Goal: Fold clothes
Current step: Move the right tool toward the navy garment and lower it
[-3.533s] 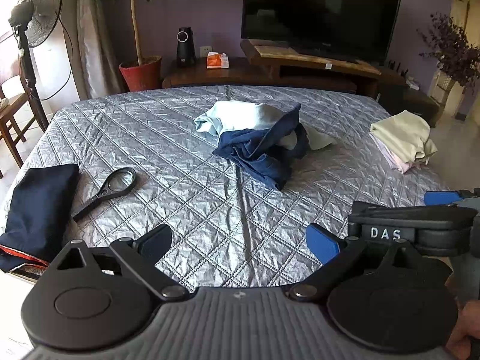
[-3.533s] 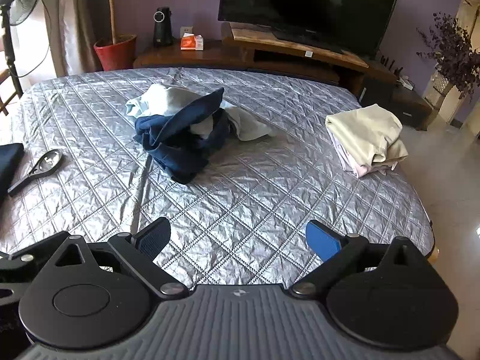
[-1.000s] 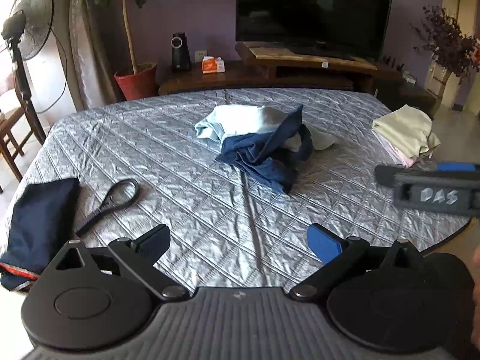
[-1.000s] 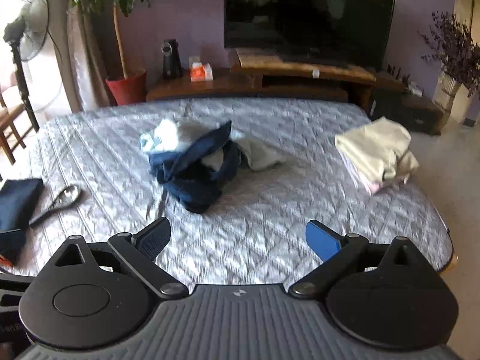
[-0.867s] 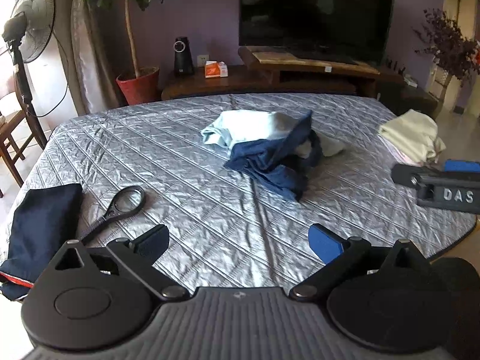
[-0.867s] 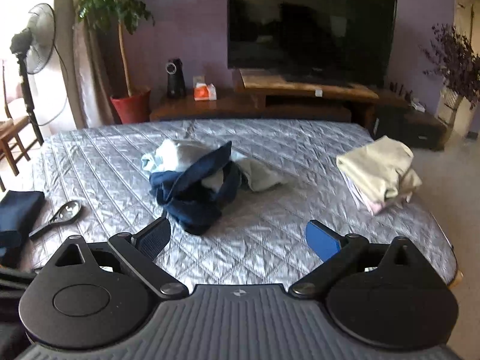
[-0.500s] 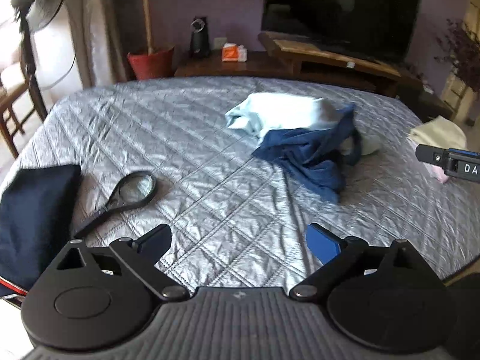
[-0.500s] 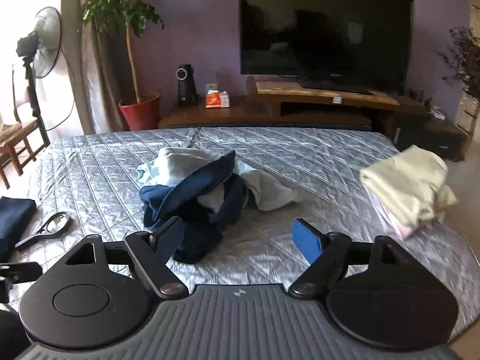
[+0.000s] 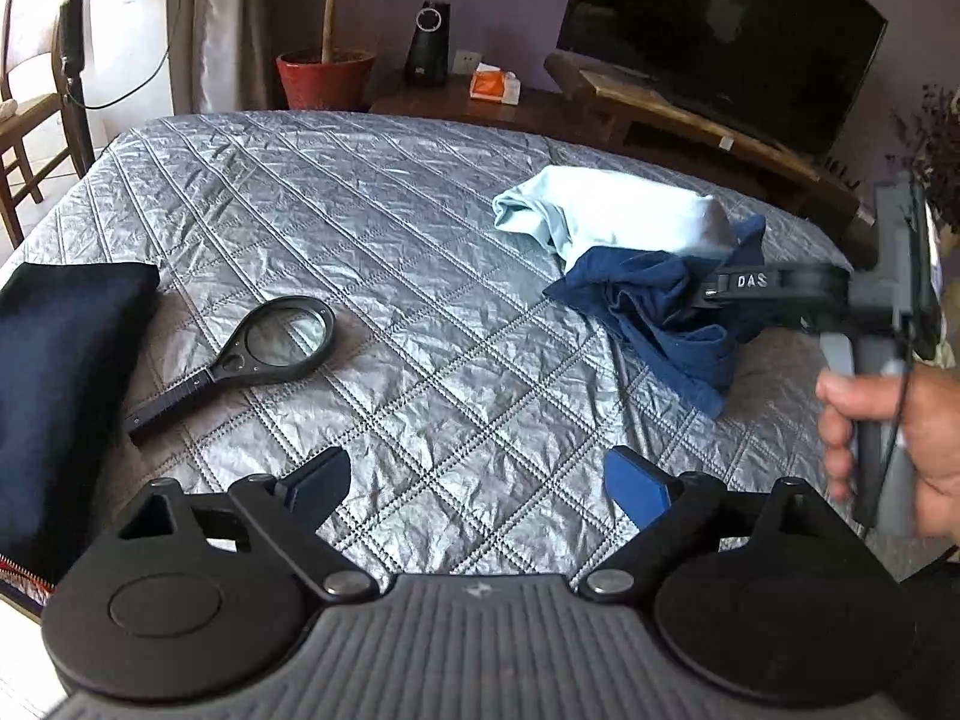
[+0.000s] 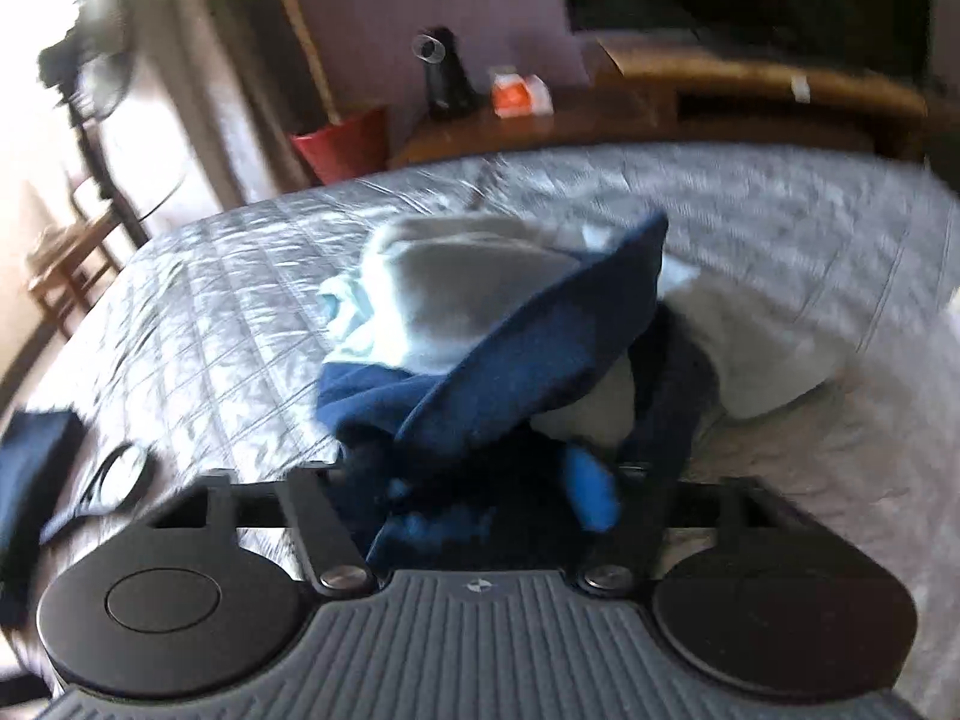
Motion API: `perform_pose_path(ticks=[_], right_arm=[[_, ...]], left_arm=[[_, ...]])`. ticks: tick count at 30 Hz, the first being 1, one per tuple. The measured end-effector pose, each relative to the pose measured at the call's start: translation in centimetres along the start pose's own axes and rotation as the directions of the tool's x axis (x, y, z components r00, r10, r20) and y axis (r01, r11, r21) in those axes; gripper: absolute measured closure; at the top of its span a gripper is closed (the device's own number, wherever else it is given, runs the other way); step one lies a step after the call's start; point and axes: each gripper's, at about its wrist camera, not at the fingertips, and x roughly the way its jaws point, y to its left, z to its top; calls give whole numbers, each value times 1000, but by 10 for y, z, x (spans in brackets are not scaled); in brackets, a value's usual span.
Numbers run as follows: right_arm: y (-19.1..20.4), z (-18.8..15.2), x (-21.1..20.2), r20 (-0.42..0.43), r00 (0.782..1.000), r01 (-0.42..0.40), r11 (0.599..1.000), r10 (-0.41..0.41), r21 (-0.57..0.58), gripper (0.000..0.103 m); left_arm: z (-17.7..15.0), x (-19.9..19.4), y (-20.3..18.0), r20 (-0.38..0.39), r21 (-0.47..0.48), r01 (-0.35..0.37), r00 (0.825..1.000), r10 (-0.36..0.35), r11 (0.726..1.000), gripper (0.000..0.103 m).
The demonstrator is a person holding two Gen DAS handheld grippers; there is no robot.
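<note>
A crumpled navy garment [image 9: 654,300] lies tangled with a pale blue one [image 9: 606,216] on the silver quilted bed [image 9: 360,210]. My right gripper [image 9: 705,294], held by a hand [image 9: 900,438], reaches into the navy cloth from the right. In the blurred right wrist view the navy garment [image 10: 510,348] fills the gap of the right gripper [image 10: 474,492]. Its fingers are partly drawn together, and cloth hides the left tip. Whether they pinch the cloth is unclear. My left gripper [image 9: 477,480] hangs open over bare quilt near the front edge.
A folded dark navy item [image 9: 54,372] rests at the bed's left edge, with a black magnifying glass [image 9: 282,336] beside it. Beyond the bed are a red plant pot [image 9: 324,81], a TV [image 9: 720,42] on a wooden stand and a chair [image 9: 24,138].
The right gripper has pushed forward and down into the navy garment, which now sits between its narrowed fingers. The left gripper has swung slightly left and stays open.
</note>
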Motion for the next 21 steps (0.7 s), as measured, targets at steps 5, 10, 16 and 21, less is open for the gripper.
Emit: perform_pose_path(ticks=[5,10,16,21], right_arm=[[60,-22,-24,132,987,-55,963,93,-262,100],[76,-50,-48,110,962,-196,914,249,-355,100],[41,-60,-62,66,976,-175,933,205,-314,65],[-10,-52,-61,180,982,-48,997,58,-60,43]], left_arm=[[4,4,23,-2,-129,46,999,-46,991,15],[4,4,30,13,-174,45,999,-44,984,15],[3,3,30,20,-179,47,999,-44,983,15],[4,6,30,4,-188,48,999,-49,981,15]])
